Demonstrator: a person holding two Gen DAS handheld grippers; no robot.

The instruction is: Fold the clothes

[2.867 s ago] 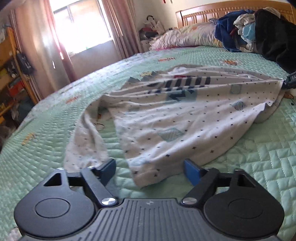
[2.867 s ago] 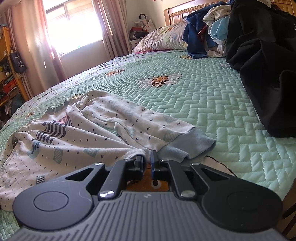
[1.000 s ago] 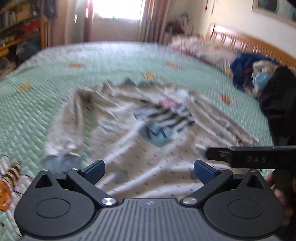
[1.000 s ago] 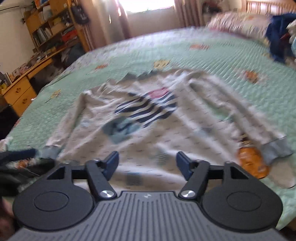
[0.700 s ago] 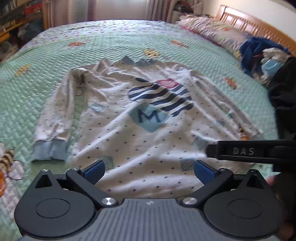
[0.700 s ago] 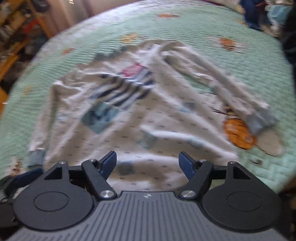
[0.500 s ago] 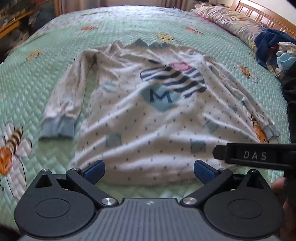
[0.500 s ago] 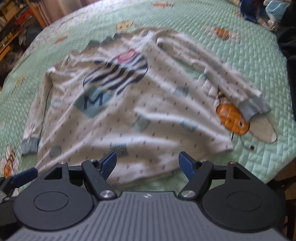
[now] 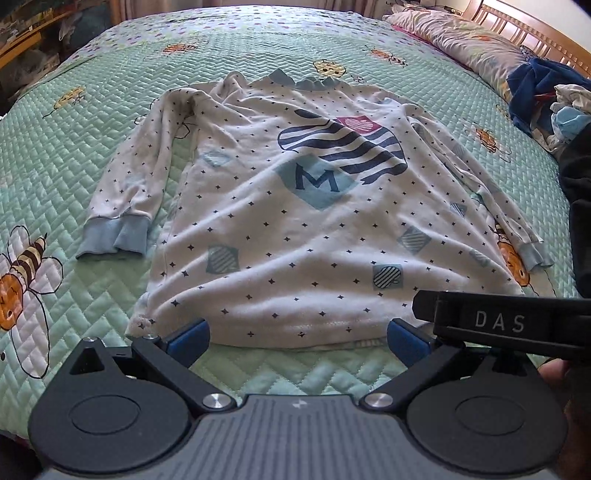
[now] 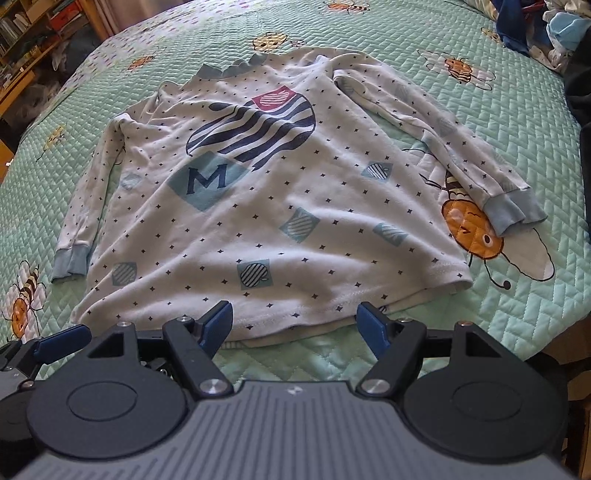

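A white long-sleeved shirt [image 9: 295, 221] with small dark dots, a striped print and a blue "M" patch lies flat, face up, on the green quilted bed; it also shows in the right wrist view [image 10: 258, 206]. Both sleeves lie spread beside the body, with blue cuffs [image 9: 110, 240] [image 10: 513, 210]. My left gripper [image 9: 297, 338] is open and empty, just short of the hem. My right gripper [image 10: 295, 321] is open and empty at the hem too. The right gripper's side [image 9: 498, 321] shows at the left view's right edge.
The green quilt [image 9: 55, 155] has bee patterns. A pile of blue, white and black clothes [image 9: 546, 99] lies at the far right by a pillow [image 9: 454, 33] and wooden headboard. Shelves and a desk stand beyond the bed's left side [image 10: 22, 44]. The bed's near edge is below both grippers.
Both grippers let go of the shirt and pulled back above its hem. The shirt, first bunched and held by my right gripper, now lies spread flat. The views have steadied.
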